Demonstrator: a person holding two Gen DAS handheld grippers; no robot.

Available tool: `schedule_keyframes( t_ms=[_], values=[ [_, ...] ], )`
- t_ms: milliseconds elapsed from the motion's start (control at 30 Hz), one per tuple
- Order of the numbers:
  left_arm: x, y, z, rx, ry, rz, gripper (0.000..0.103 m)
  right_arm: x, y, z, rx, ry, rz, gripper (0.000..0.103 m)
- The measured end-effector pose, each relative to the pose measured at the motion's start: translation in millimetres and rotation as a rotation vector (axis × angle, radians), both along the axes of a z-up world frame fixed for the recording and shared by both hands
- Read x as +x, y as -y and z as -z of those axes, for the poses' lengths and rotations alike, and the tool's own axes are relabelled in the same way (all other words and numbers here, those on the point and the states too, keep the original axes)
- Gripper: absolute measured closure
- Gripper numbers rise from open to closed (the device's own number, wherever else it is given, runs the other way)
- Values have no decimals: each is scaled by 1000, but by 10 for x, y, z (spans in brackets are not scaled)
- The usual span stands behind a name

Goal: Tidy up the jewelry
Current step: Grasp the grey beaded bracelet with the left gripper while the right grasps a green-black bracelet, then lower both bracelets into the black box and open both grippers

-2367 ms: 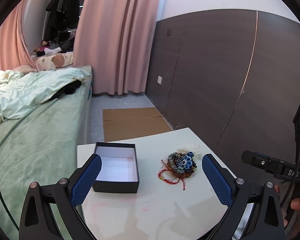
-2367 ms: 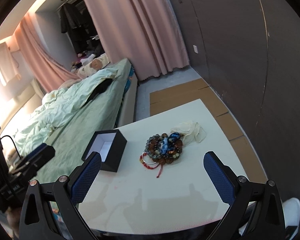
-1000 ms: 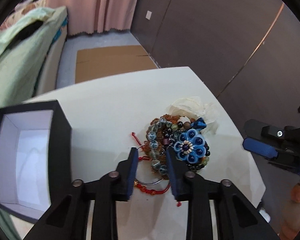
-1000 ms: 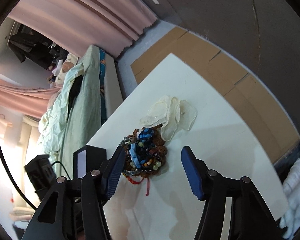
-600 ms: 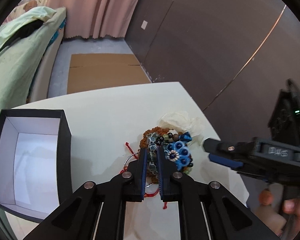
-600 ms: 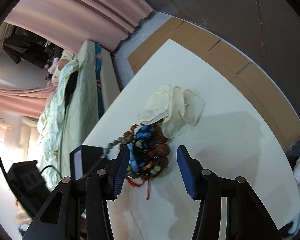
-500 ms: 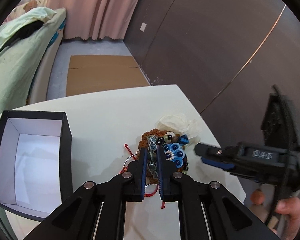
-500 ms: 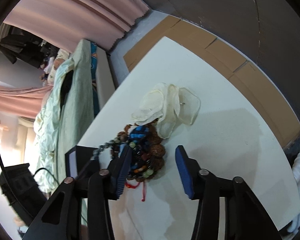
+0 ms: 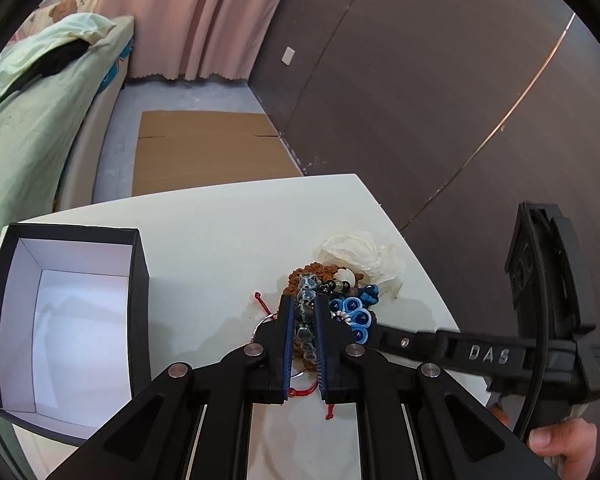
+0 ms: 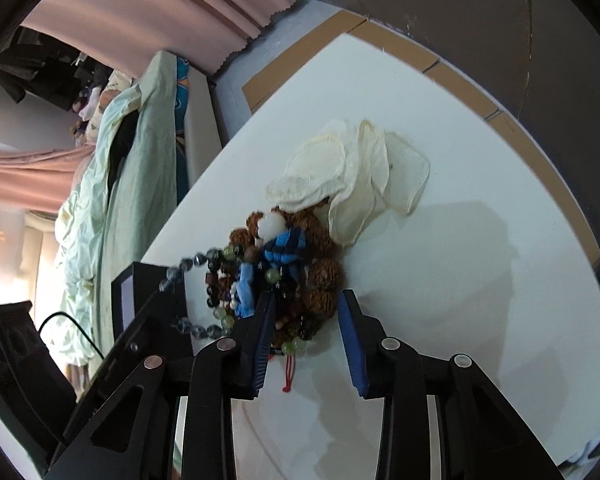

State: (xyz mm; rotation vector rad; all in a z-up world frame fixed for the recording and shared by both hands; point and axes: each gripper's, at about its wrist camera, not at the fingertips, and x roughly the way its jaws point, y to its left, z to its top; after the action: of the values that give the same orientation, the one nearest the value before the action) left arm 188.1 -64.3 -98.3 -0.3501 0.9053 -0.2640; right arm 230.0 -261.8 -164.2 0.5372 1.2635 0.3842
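Separating the tangled jewelry pile [image 10: 284, 276] on the white table [image 9: 228, 232]: the left gripper [image 9: 301, 320] is clamping a strand of glassy grey-blue beads [image 9: 306, 308], while the right gripper [image 10: 306, 320] is closing around the knobbly brown bead bracelet [image 10: 320, 280], pads not yet pressing. Next, probably, drawing the strand free toward the rigid, white-lined black box [image 9: 140, 280] nearby; a crumpled sheer pouch [image 10: 356, 176] is touching the pile.

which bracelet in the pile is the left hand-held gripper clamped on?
The clear grey-blue glass bead strand, pinched in the left hand-held gripper. The brown seed bracelet and blue flower piece lie outside its jaws.
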Motion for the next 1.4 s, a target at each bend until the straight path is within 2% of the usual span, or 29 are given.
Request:
schedule_keyframes(
  t_ms=[67, 167, 200, 233, 300, 500, 833, 1133, 1267, 1400],
  values=[
    [7, -2, -1, -2, -1, -1, 93, -12, -19, 40, -9, -11, -5, 68],
    [1, -7, -9, -4, 2, -4, 93, -36, -51, 57, -21, -14, -6, 78],
    [-4, -14, -13, -4, 3, -6, 93, -50, -45, 55, -17, -13, -2, 79],
    [-11, -22, -17, -5, 5, -9, 93, -60, -38, 47, -10, -11, 1, 82],
    [-29, -32, -29, -3, 11, -12, 93, -108, -30, 9, -8, 4, 3, 94],
    [-120, -28, -74, -8, 26, -15, 93, -214, -21, -12, 38, 11, -14, 94],
    [-441, -176, -410, -20, 124, -43, 93, -439, -2, -415, 115, 187, -39, 94],
    [-678, -491, -662, -12, 184, -104, 93, -554, -81, -665, 206, 296, -36, 94],
    [-715, -660, -676, 0, 182, -143, 93, -602, -160, -733, 238, 324, -42, 94],
    [-712, -845, -627, 39, 140, -204, 93, -633, -326, -797, 270, 352, -66, 94]
  ],
)
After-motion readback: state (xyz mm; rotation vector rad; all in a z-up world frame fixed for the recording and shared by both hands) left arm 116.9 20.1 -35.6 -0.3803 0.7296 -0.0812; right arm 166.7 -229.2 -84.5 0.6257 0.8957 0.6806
